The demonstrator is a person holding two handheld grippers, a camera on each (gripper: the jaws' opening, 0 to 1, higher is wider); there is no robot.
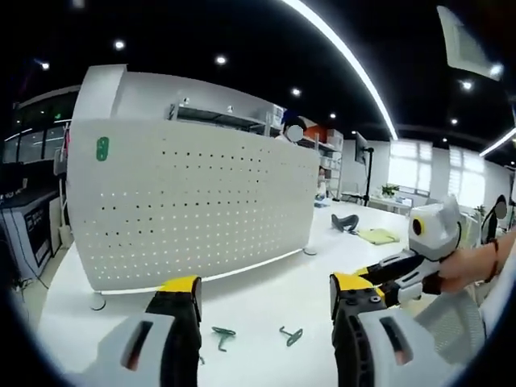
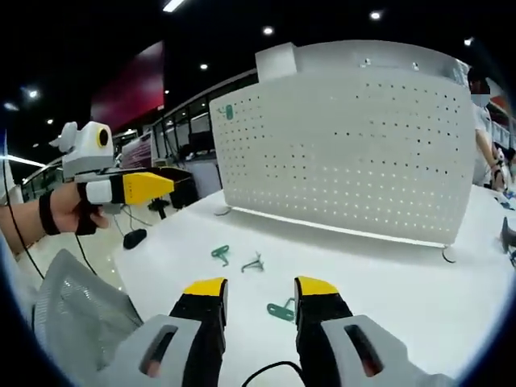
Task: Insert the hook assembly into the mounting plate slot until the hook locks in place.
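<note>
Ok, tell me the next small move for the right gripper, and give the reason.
Probably lower the right gripper onto the nearest green hook and close on it. Its jaws stand open and empty, that hook lies on the white table just ahead between them, and the pegboard has no hook in it yet. Two more hooks lie farther off.

Both looking low across the worktop [image 1: 266,290] toward the upright pegboard [image 1: 189,205], left gripper view from its right, right gripper view from its left, sharing both
</note>
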